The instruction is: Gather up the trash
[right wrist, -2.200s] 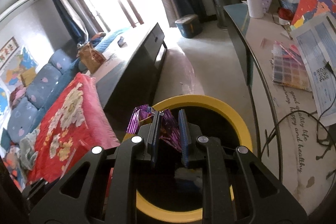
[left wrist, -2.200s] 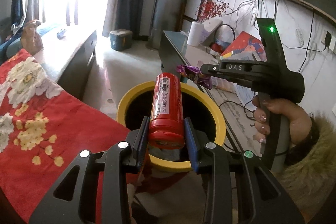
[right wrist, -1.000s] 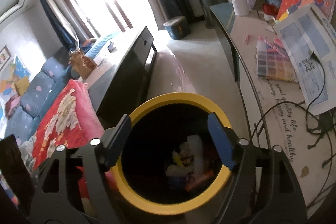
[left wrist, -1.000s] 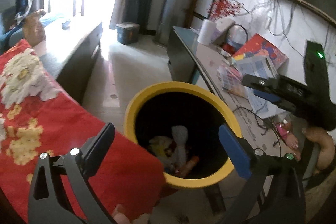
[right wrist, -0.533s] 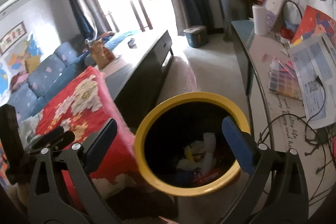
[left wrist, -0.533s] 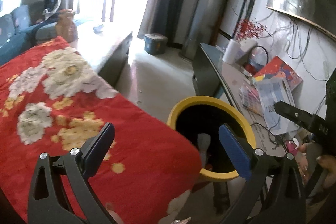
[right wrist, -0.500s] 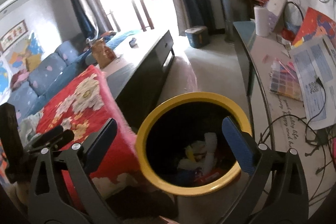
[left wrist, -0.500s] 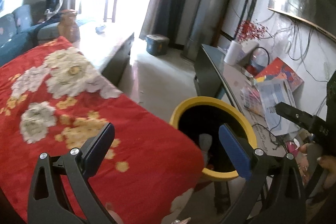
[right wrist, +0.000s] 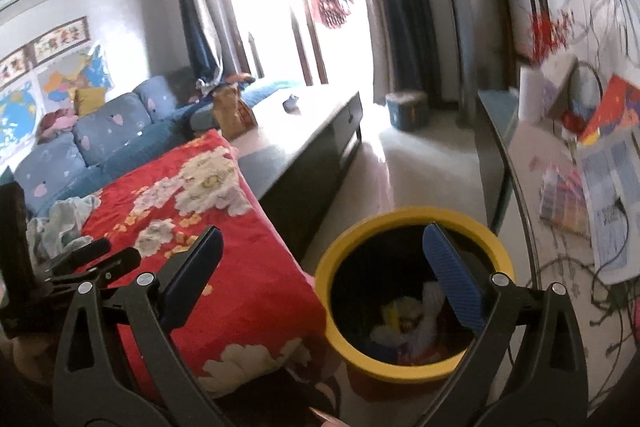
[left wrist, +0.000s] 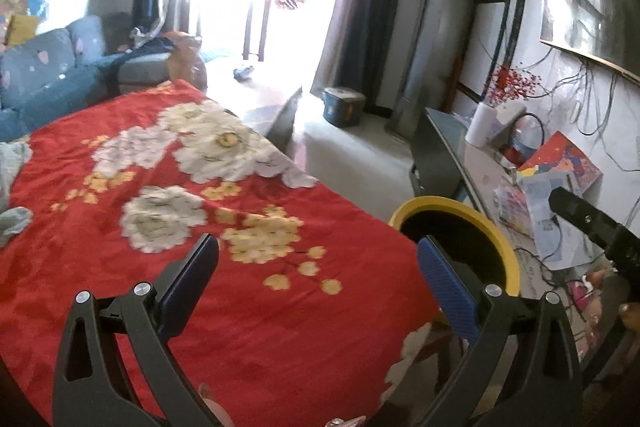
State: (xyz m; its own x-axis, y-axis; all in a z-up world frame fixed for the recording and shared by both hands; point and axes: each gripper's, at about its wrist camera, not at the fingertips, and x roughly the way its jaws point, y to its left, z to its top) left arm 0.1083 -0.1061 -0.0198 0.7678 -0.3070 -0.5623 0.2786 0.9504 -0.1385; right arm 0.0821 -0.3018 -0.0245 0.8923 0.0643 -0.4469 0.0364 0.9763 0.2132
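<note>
A yellow-rimmed trash bin (right wrist: 412, 217) stands on the floor beside a red flowered cloth (right wrist: 224, 267); trash (right wrist: 408, 323) lies inside it. The bin also shows in the left wrist view (left wrist: 448, 205), at the cloth's right edge. My left gripper (left wrist: 318, 285) is open and empty above the red cloth (left wrist: 200, 187). My right gripper (right wrist: 320, 275) is open and empty, above the bin and the cloth's edge. The left gripper shows at the far left of the right wrist view (right wrist: 92, 259), the right one at the far right of the left wrist view (left wrist: 592, 227).
A dark low cabinet (right wrist: 312, 135) stands beyond the cloth. A blue sofa (right wrist: 100, 135) is at the left. A glass-topped table (right wrist: 560, 163) with papers, cables and a white roll runs along the right wall. A small teal box (right wrist: 408, 109) sits on the floor near the window.
Both grippers opened and dropped the red can and the purple wrapper into the bin, then pulled back and up. The left one has swung left over the red cloth.
</note>
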